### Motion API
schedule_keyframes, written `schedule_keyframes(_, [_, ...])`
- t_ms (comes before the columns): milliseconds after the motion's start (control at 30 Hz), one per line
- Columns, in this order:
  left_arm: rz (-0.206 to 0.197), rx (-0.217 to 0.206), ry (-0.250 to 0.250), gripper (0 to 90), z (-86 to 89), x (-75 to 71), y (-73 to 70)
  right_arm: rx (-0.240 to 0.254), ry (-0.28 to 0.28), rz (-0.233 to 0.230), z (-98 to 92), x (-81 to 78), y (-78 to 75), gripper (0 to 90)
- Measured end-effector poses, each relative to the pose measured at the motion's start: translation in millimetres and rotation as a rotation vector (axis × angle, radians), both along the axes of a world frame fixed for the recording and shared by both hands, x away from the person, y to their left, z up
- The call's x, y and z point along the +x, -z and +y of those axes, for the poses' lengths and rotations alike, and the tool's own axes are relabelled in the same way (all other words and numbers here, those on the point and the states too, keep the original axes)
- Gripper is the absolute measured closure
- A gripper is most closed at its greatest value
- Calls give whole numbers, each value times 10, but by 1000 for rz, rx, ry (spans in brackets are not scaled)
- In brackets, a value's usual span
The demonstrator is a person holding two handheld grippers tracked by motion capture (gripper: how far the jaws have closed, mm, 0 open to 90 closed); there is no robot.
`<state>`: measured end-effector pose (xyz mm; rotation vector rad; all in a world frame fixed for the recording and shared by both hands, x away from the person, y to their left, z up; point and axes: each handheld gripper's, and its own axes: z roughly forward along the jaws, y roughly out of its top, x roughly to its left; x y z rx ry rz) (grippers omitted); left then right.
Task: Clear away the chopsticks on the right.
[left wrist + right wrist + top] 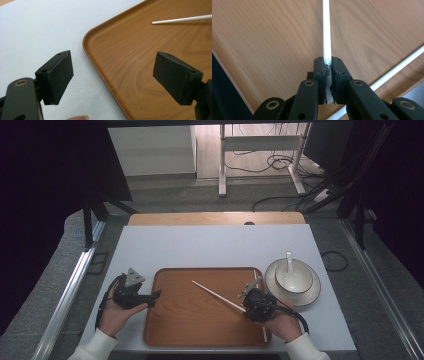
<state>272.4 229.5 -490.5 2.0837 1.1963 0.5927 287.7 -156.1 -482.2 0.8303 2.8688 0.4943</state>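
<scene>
two white chopsticks (326, 30) over one tray (200, 330): right tool (328, 65) pinches one, left tool (120, 77) spread

- White bowl (294, 276) holding a white spoon (289, 260), set on a plate (310, 294) right of the tray.
- White table (210, 247) beneath.
- Cables (272, 162) on the floor beyond.

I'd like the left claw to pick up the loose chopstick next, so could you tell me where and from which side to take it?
Grip the loose chopstick on the stretch above the right claw, coming straight down with the jaws across its thin shaft. It seems to lie flat along the tray's right rim, its lower end beside the hand, so probably only that upper part is free.
</scene>
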Motion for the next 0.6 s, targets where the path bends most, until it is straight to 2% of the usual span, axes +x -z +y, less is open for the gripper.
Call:
schedule_keyframes(367, [-1, 3, -1, 162, -3, 1, 2, -51, 0, -3, -26, -8, 64, 819])
schedule_keyframes(600, [0, 3, -1, 162, -7, 2, 11, -65, -9, -3, -11, -9, 87, 814])
